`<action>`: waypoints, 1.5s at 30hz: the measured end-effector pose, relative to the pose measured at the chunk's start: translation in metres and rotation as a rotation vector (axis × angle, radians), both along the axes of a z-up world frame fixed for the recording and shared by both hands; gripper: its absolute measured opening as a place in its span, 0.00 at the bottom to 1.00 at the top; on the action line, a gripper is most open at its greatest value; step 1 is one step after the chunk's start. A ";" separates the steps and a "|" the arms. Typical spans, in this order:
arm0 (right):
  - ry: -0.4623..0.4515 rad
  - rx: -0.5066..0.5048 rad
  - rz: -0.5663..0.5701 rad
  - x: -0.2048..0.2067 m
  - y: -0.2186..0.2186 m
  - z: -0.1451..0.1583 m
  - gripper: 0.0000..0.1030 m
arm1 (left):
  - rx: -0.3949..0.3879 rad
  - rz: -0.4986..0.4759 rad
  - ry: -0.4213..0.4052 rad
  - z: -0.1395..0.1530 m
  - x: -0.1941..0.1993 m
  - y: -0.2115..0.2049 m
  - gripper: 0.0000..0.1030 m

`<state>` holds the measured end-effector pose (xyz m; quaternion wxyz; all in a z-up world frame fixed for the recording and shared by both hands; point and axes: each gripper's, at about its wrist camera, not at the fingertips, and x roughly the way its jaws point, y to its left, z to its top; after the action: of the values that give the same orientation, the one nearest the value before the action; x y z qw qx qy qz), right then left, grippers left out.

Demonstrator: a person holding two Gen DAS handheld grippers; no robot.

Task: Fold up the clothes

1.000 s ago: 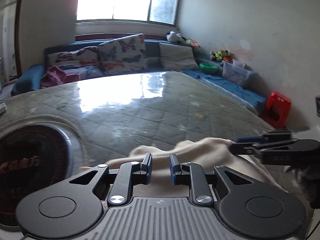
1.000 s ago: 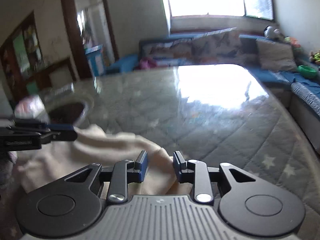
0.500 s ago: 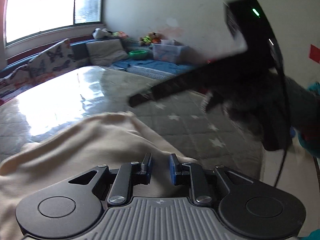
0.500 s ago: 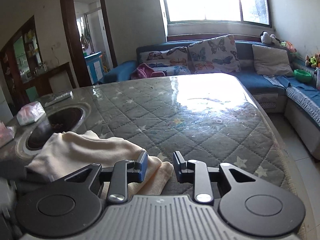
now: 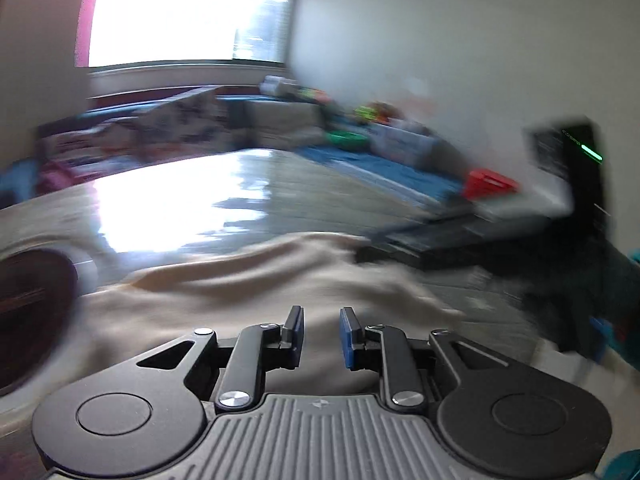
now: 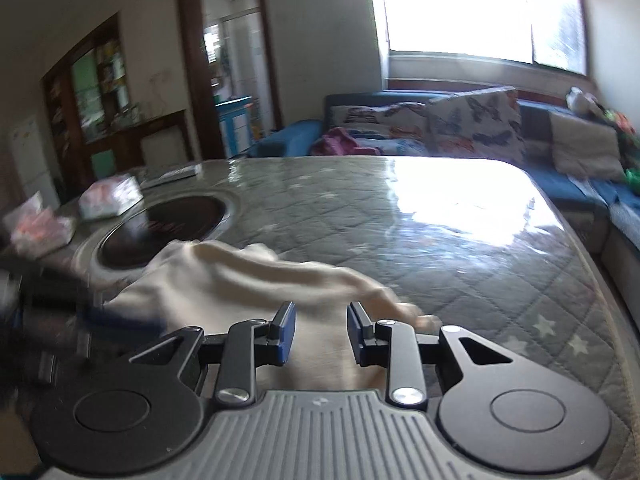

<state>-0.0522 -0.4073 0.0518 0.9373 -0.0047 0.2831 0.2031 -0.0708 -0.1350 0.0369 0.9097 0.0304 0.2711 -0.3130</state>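
A cream garment [image 5: 256, 292] lies bunched on the grey quilted table cover [image 5: 304, 184]; it also shows in the right wrist view [image 6: 240, 284]. My left gripper [image 5: 320, 336] is open just above the cloth's near part, nothing between its blue pads. My right gripper [image 6: 320, 330] is open over the cloth's right end, empty. In the left wrist view the right gripper [image 5: 472, 236] reaches in from the right, blurred, at the cloth's far edge. In the right wrist view the left gripper [image 6: 80, 312] is a dark blur at the cloth's left side.
A round dark cooktop [image 6: 168, 228] is set in the table left of the cloth. Plastic-wrapped packs [image 6: 108, 200] lie beyond it. A blue sofa with butterfly cushions [image 6: 440, 120] runs along the far side. A red stool [image 5: 488, 184] stands on the floor to the right.
Both grippers have swung: the left wrist view turned back left toward the window and cooktop, the right gripper moved left over the cloth. The cloth is spread flatter. Both views are motion blurred.
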 end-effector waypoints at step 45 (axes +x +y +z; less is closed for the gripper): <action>0.113 -0.089 -0.004 0.080 0.032 -0.020 0.28 | 0.052 0.075 0.129 -0.017 0.145 -0.007 0.18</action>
<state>0.0282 -0.3754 0.0317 0.9191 -0.0341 0.3443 0.1883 0.0745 -0.1420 0.0203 0.9004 0.0236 0.3380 -0.2728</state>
